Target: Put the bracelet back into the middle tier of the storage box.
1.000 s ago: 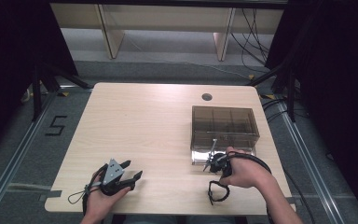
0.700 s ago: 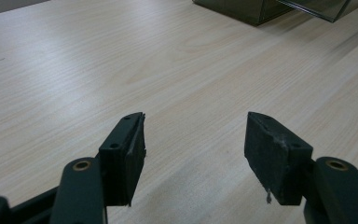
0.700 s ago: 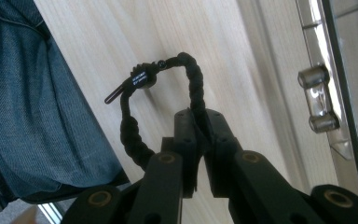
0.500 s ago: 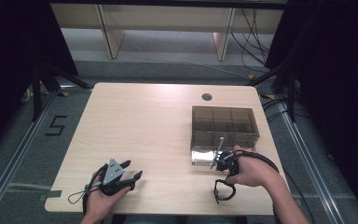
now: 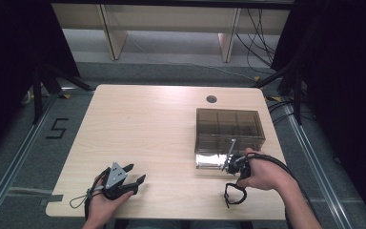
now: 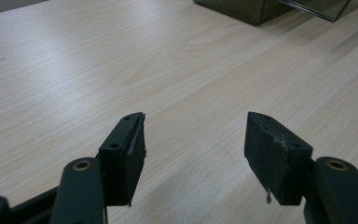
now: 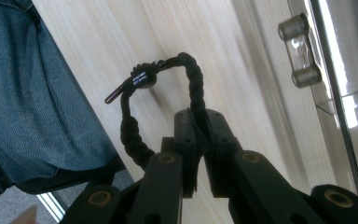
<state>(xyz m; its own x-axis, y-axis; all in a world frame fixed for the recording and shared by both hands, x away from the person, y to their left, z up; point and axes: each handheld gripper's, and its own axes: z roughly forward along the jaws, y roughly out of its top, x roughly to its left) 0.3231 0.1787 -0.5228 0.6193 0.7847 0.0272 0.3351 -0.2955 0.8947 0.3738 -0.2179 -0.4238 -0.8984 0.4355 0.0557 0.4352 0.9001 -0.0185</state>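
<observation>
My left gripper (image 5: 134, 174) sat at the frame's lower left, jaws spread apart over bare table (image 5: 147, 124). My right gripper (image 7: 200, 140) (lower right, beside the smoky plastic box (image 5: 228, 129)) was clamped on a black braided cord (image 7: 193, 93).

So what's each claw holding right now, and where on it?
Right claw is shut on its own black cable, mid-loop. Left claw is open, holding nothing.
</observation>
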